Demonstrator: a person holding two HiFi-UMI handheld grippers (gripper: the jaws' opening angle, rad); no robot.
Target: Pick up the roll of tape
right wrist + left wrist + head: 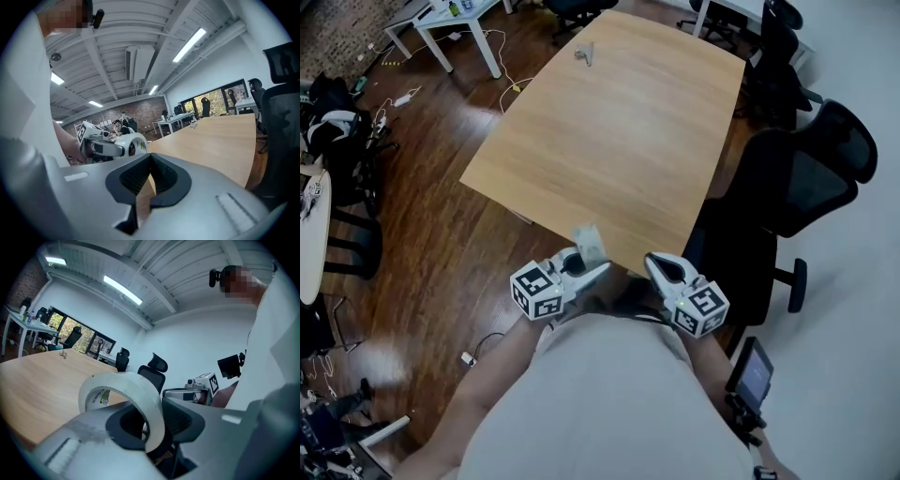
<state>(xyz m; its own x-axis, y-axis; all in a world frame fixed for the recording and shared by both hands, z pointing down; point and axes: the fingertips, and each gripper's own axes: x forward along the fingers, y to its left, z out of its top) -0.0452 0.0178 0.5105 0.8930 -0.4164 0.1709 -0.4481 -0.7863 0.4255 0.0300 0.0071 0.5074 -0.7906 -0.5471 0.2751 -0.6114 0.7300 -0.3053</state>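
Note:
The roll of tape is a white ring, held off the table in my left gripper just past the table's near edge. In the left gripper view the roll of tape stands on edge, with one jaw through its hole and the other outside, both pressing on its wall. My right gripper hovers beside it to the right, close to the person's body, shut with nothing in it. The right gripper view shows its dark pads together, and the left gripper with the tape off to the left.
A long wooden table stretches ahead, with a small grey object near its far end. Black office chairs line its right side. A white desk and cables lie on the floor at the upper left.

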